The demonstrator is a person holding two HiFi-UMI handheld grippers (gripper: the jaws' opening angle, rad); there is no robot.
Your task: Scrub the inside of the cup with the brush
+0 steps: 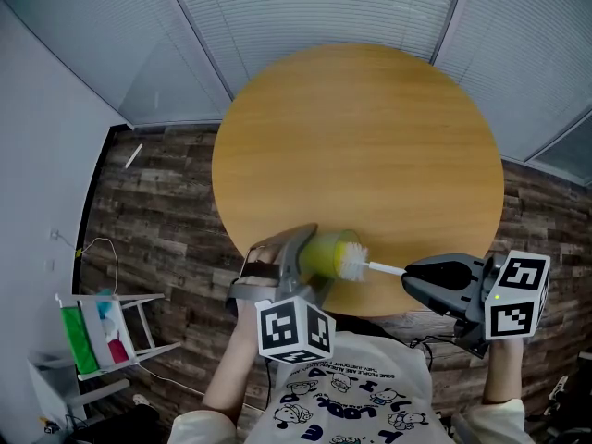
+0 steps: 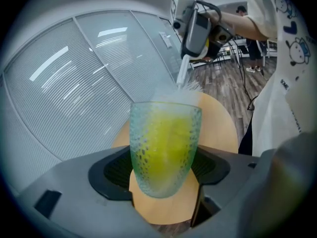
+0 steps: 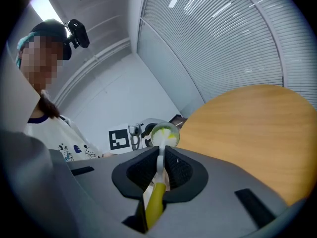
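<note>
- The left gripper (image 1: 313, 255), at the lower centre of the head view, has its jaws closed on a clear dimpled cup with a yellow-green tint (image 1: 331, 252).
- In the left gripper view the two dark pads press the lower sides of the cup (image 2: 165, 148), and the left gripper (image 2: 163, 170) sits in the lower middle of the frame.
- In the head view the cup lies on its side over the near edge of the round wooden table (image 1: 361, 128), with its mouth turned toward the right of the frame.
- The right gripper (image 1: 414, 273), at the lower right, has its jaws narrowly closed on a bottle brush with white bristles, a white stem and a yellow-green handle (image 1: 356, 264).
- In the right gripper view the stem of the brush (image 3: 159, 163) runs up between the pads of the right gripper (image 3: 159, 166), and its handle lies below them.
- The bristle head sits in the mouth of the cup (image 3: 165, 134), near the middle of that frame.
- A dark plank floor (image 1: 157, 178) surrounds the table.
- A white rack with green and red items (image 1: 100, 333) stands at the lower left.
</note>
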